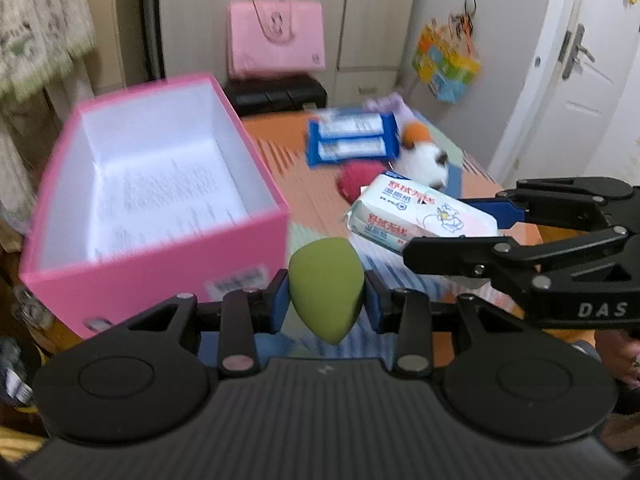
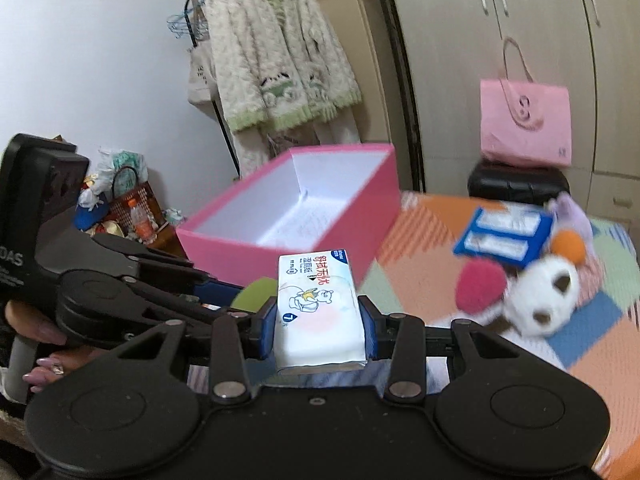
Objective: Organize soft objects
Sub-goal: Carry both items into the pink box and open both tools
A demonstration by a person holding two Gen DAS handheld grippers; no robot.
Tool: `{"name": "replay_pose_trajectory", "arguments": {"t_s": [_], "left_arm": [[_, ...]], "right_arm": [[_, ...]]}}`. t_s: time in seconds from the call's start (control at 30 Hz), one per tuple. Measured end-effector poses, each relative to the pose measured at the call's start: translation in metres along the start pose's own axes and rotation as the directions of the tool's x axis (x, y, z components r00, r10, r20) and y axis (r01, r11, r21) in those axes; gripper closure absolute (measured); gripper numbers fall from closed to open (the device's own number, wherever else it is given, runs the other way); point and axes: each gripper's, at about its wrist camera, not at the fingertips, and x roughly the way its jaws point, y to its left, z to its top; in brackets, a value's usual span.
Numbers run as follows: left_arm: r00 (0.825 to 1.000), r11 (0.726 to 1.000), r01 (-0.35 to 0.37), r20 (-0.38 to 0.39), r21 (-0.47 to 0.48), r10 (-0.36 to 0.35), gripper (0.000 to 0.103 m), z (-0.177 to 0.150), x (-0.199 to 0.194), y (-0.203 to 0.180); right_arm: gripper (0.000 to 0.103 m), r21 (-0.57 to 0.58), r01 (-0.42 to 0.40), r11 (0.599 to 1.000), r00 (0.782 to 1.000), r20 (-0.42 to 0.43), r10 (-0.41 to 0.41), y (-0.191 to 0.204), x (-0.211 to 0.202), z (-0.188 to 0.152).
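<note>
My left gripper (image 1: 326, 300) is shut on a green teardrop sponge (image 1: 326, 288) and holds it in front of the open pink box (image 1: 160, 264). My right gripper (image 2: 320, 330) is shut on a white tissue pack (image 2: 318, 308), held above the checked cloth just right of the box (image 2: 304, 248). The right gripper also shows in the left wrist view (image 1: 460, 228), with the pack (image 1: 420, 216) in it. The box is empty, with printed paper on its floor.
On the checked cloth (image 2: 440, 232) lie a blue tissue pack (image 2: 504, 236), a red pom-pom (image 2: 480, 286), an orange ball (image 2: 568, 246), a white plush toy (image 2: 540, 300) and a purple soft item (image 2: 572, 212). A pink bag (image 2: 524, 124) stands on a black case behind.
</note>
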Motion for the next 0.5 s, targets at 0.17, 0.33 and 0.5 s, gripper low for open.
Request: {"name": "replay_pose_trajectory", "arguments": {"t_s": [0.17, 0.33, 0.5], "left_arm": [[0.999, 1.0, 0.004, 0.052, -0.028, -0.002, 0.066, 0.017, -0.005, 0.022], [0.999, 0.998, -0.01, 0.042, -0.057, 0.012, 0.065, 0.044, 0.009, 0.055], [0.998, 0.991, -0.061, -0.003, -0.115, 0.061, 0.065, 0.078, 0.043, 0.093]], "right_arm": [[0.057, -0.007, -0.005, 1.0, 0.999, 0.049, 0.006, 0.006, 0.018, 0.017], [0.057, -0.024, -0.008, 1.0, 0.997, 0.076, 0.009, 0.002, 0.052, 0.048], [0.057, 0.023, -0.025, 0.999, 1.0, 0.02, 0.024, -0.018, 0.101, 0.088]]}}
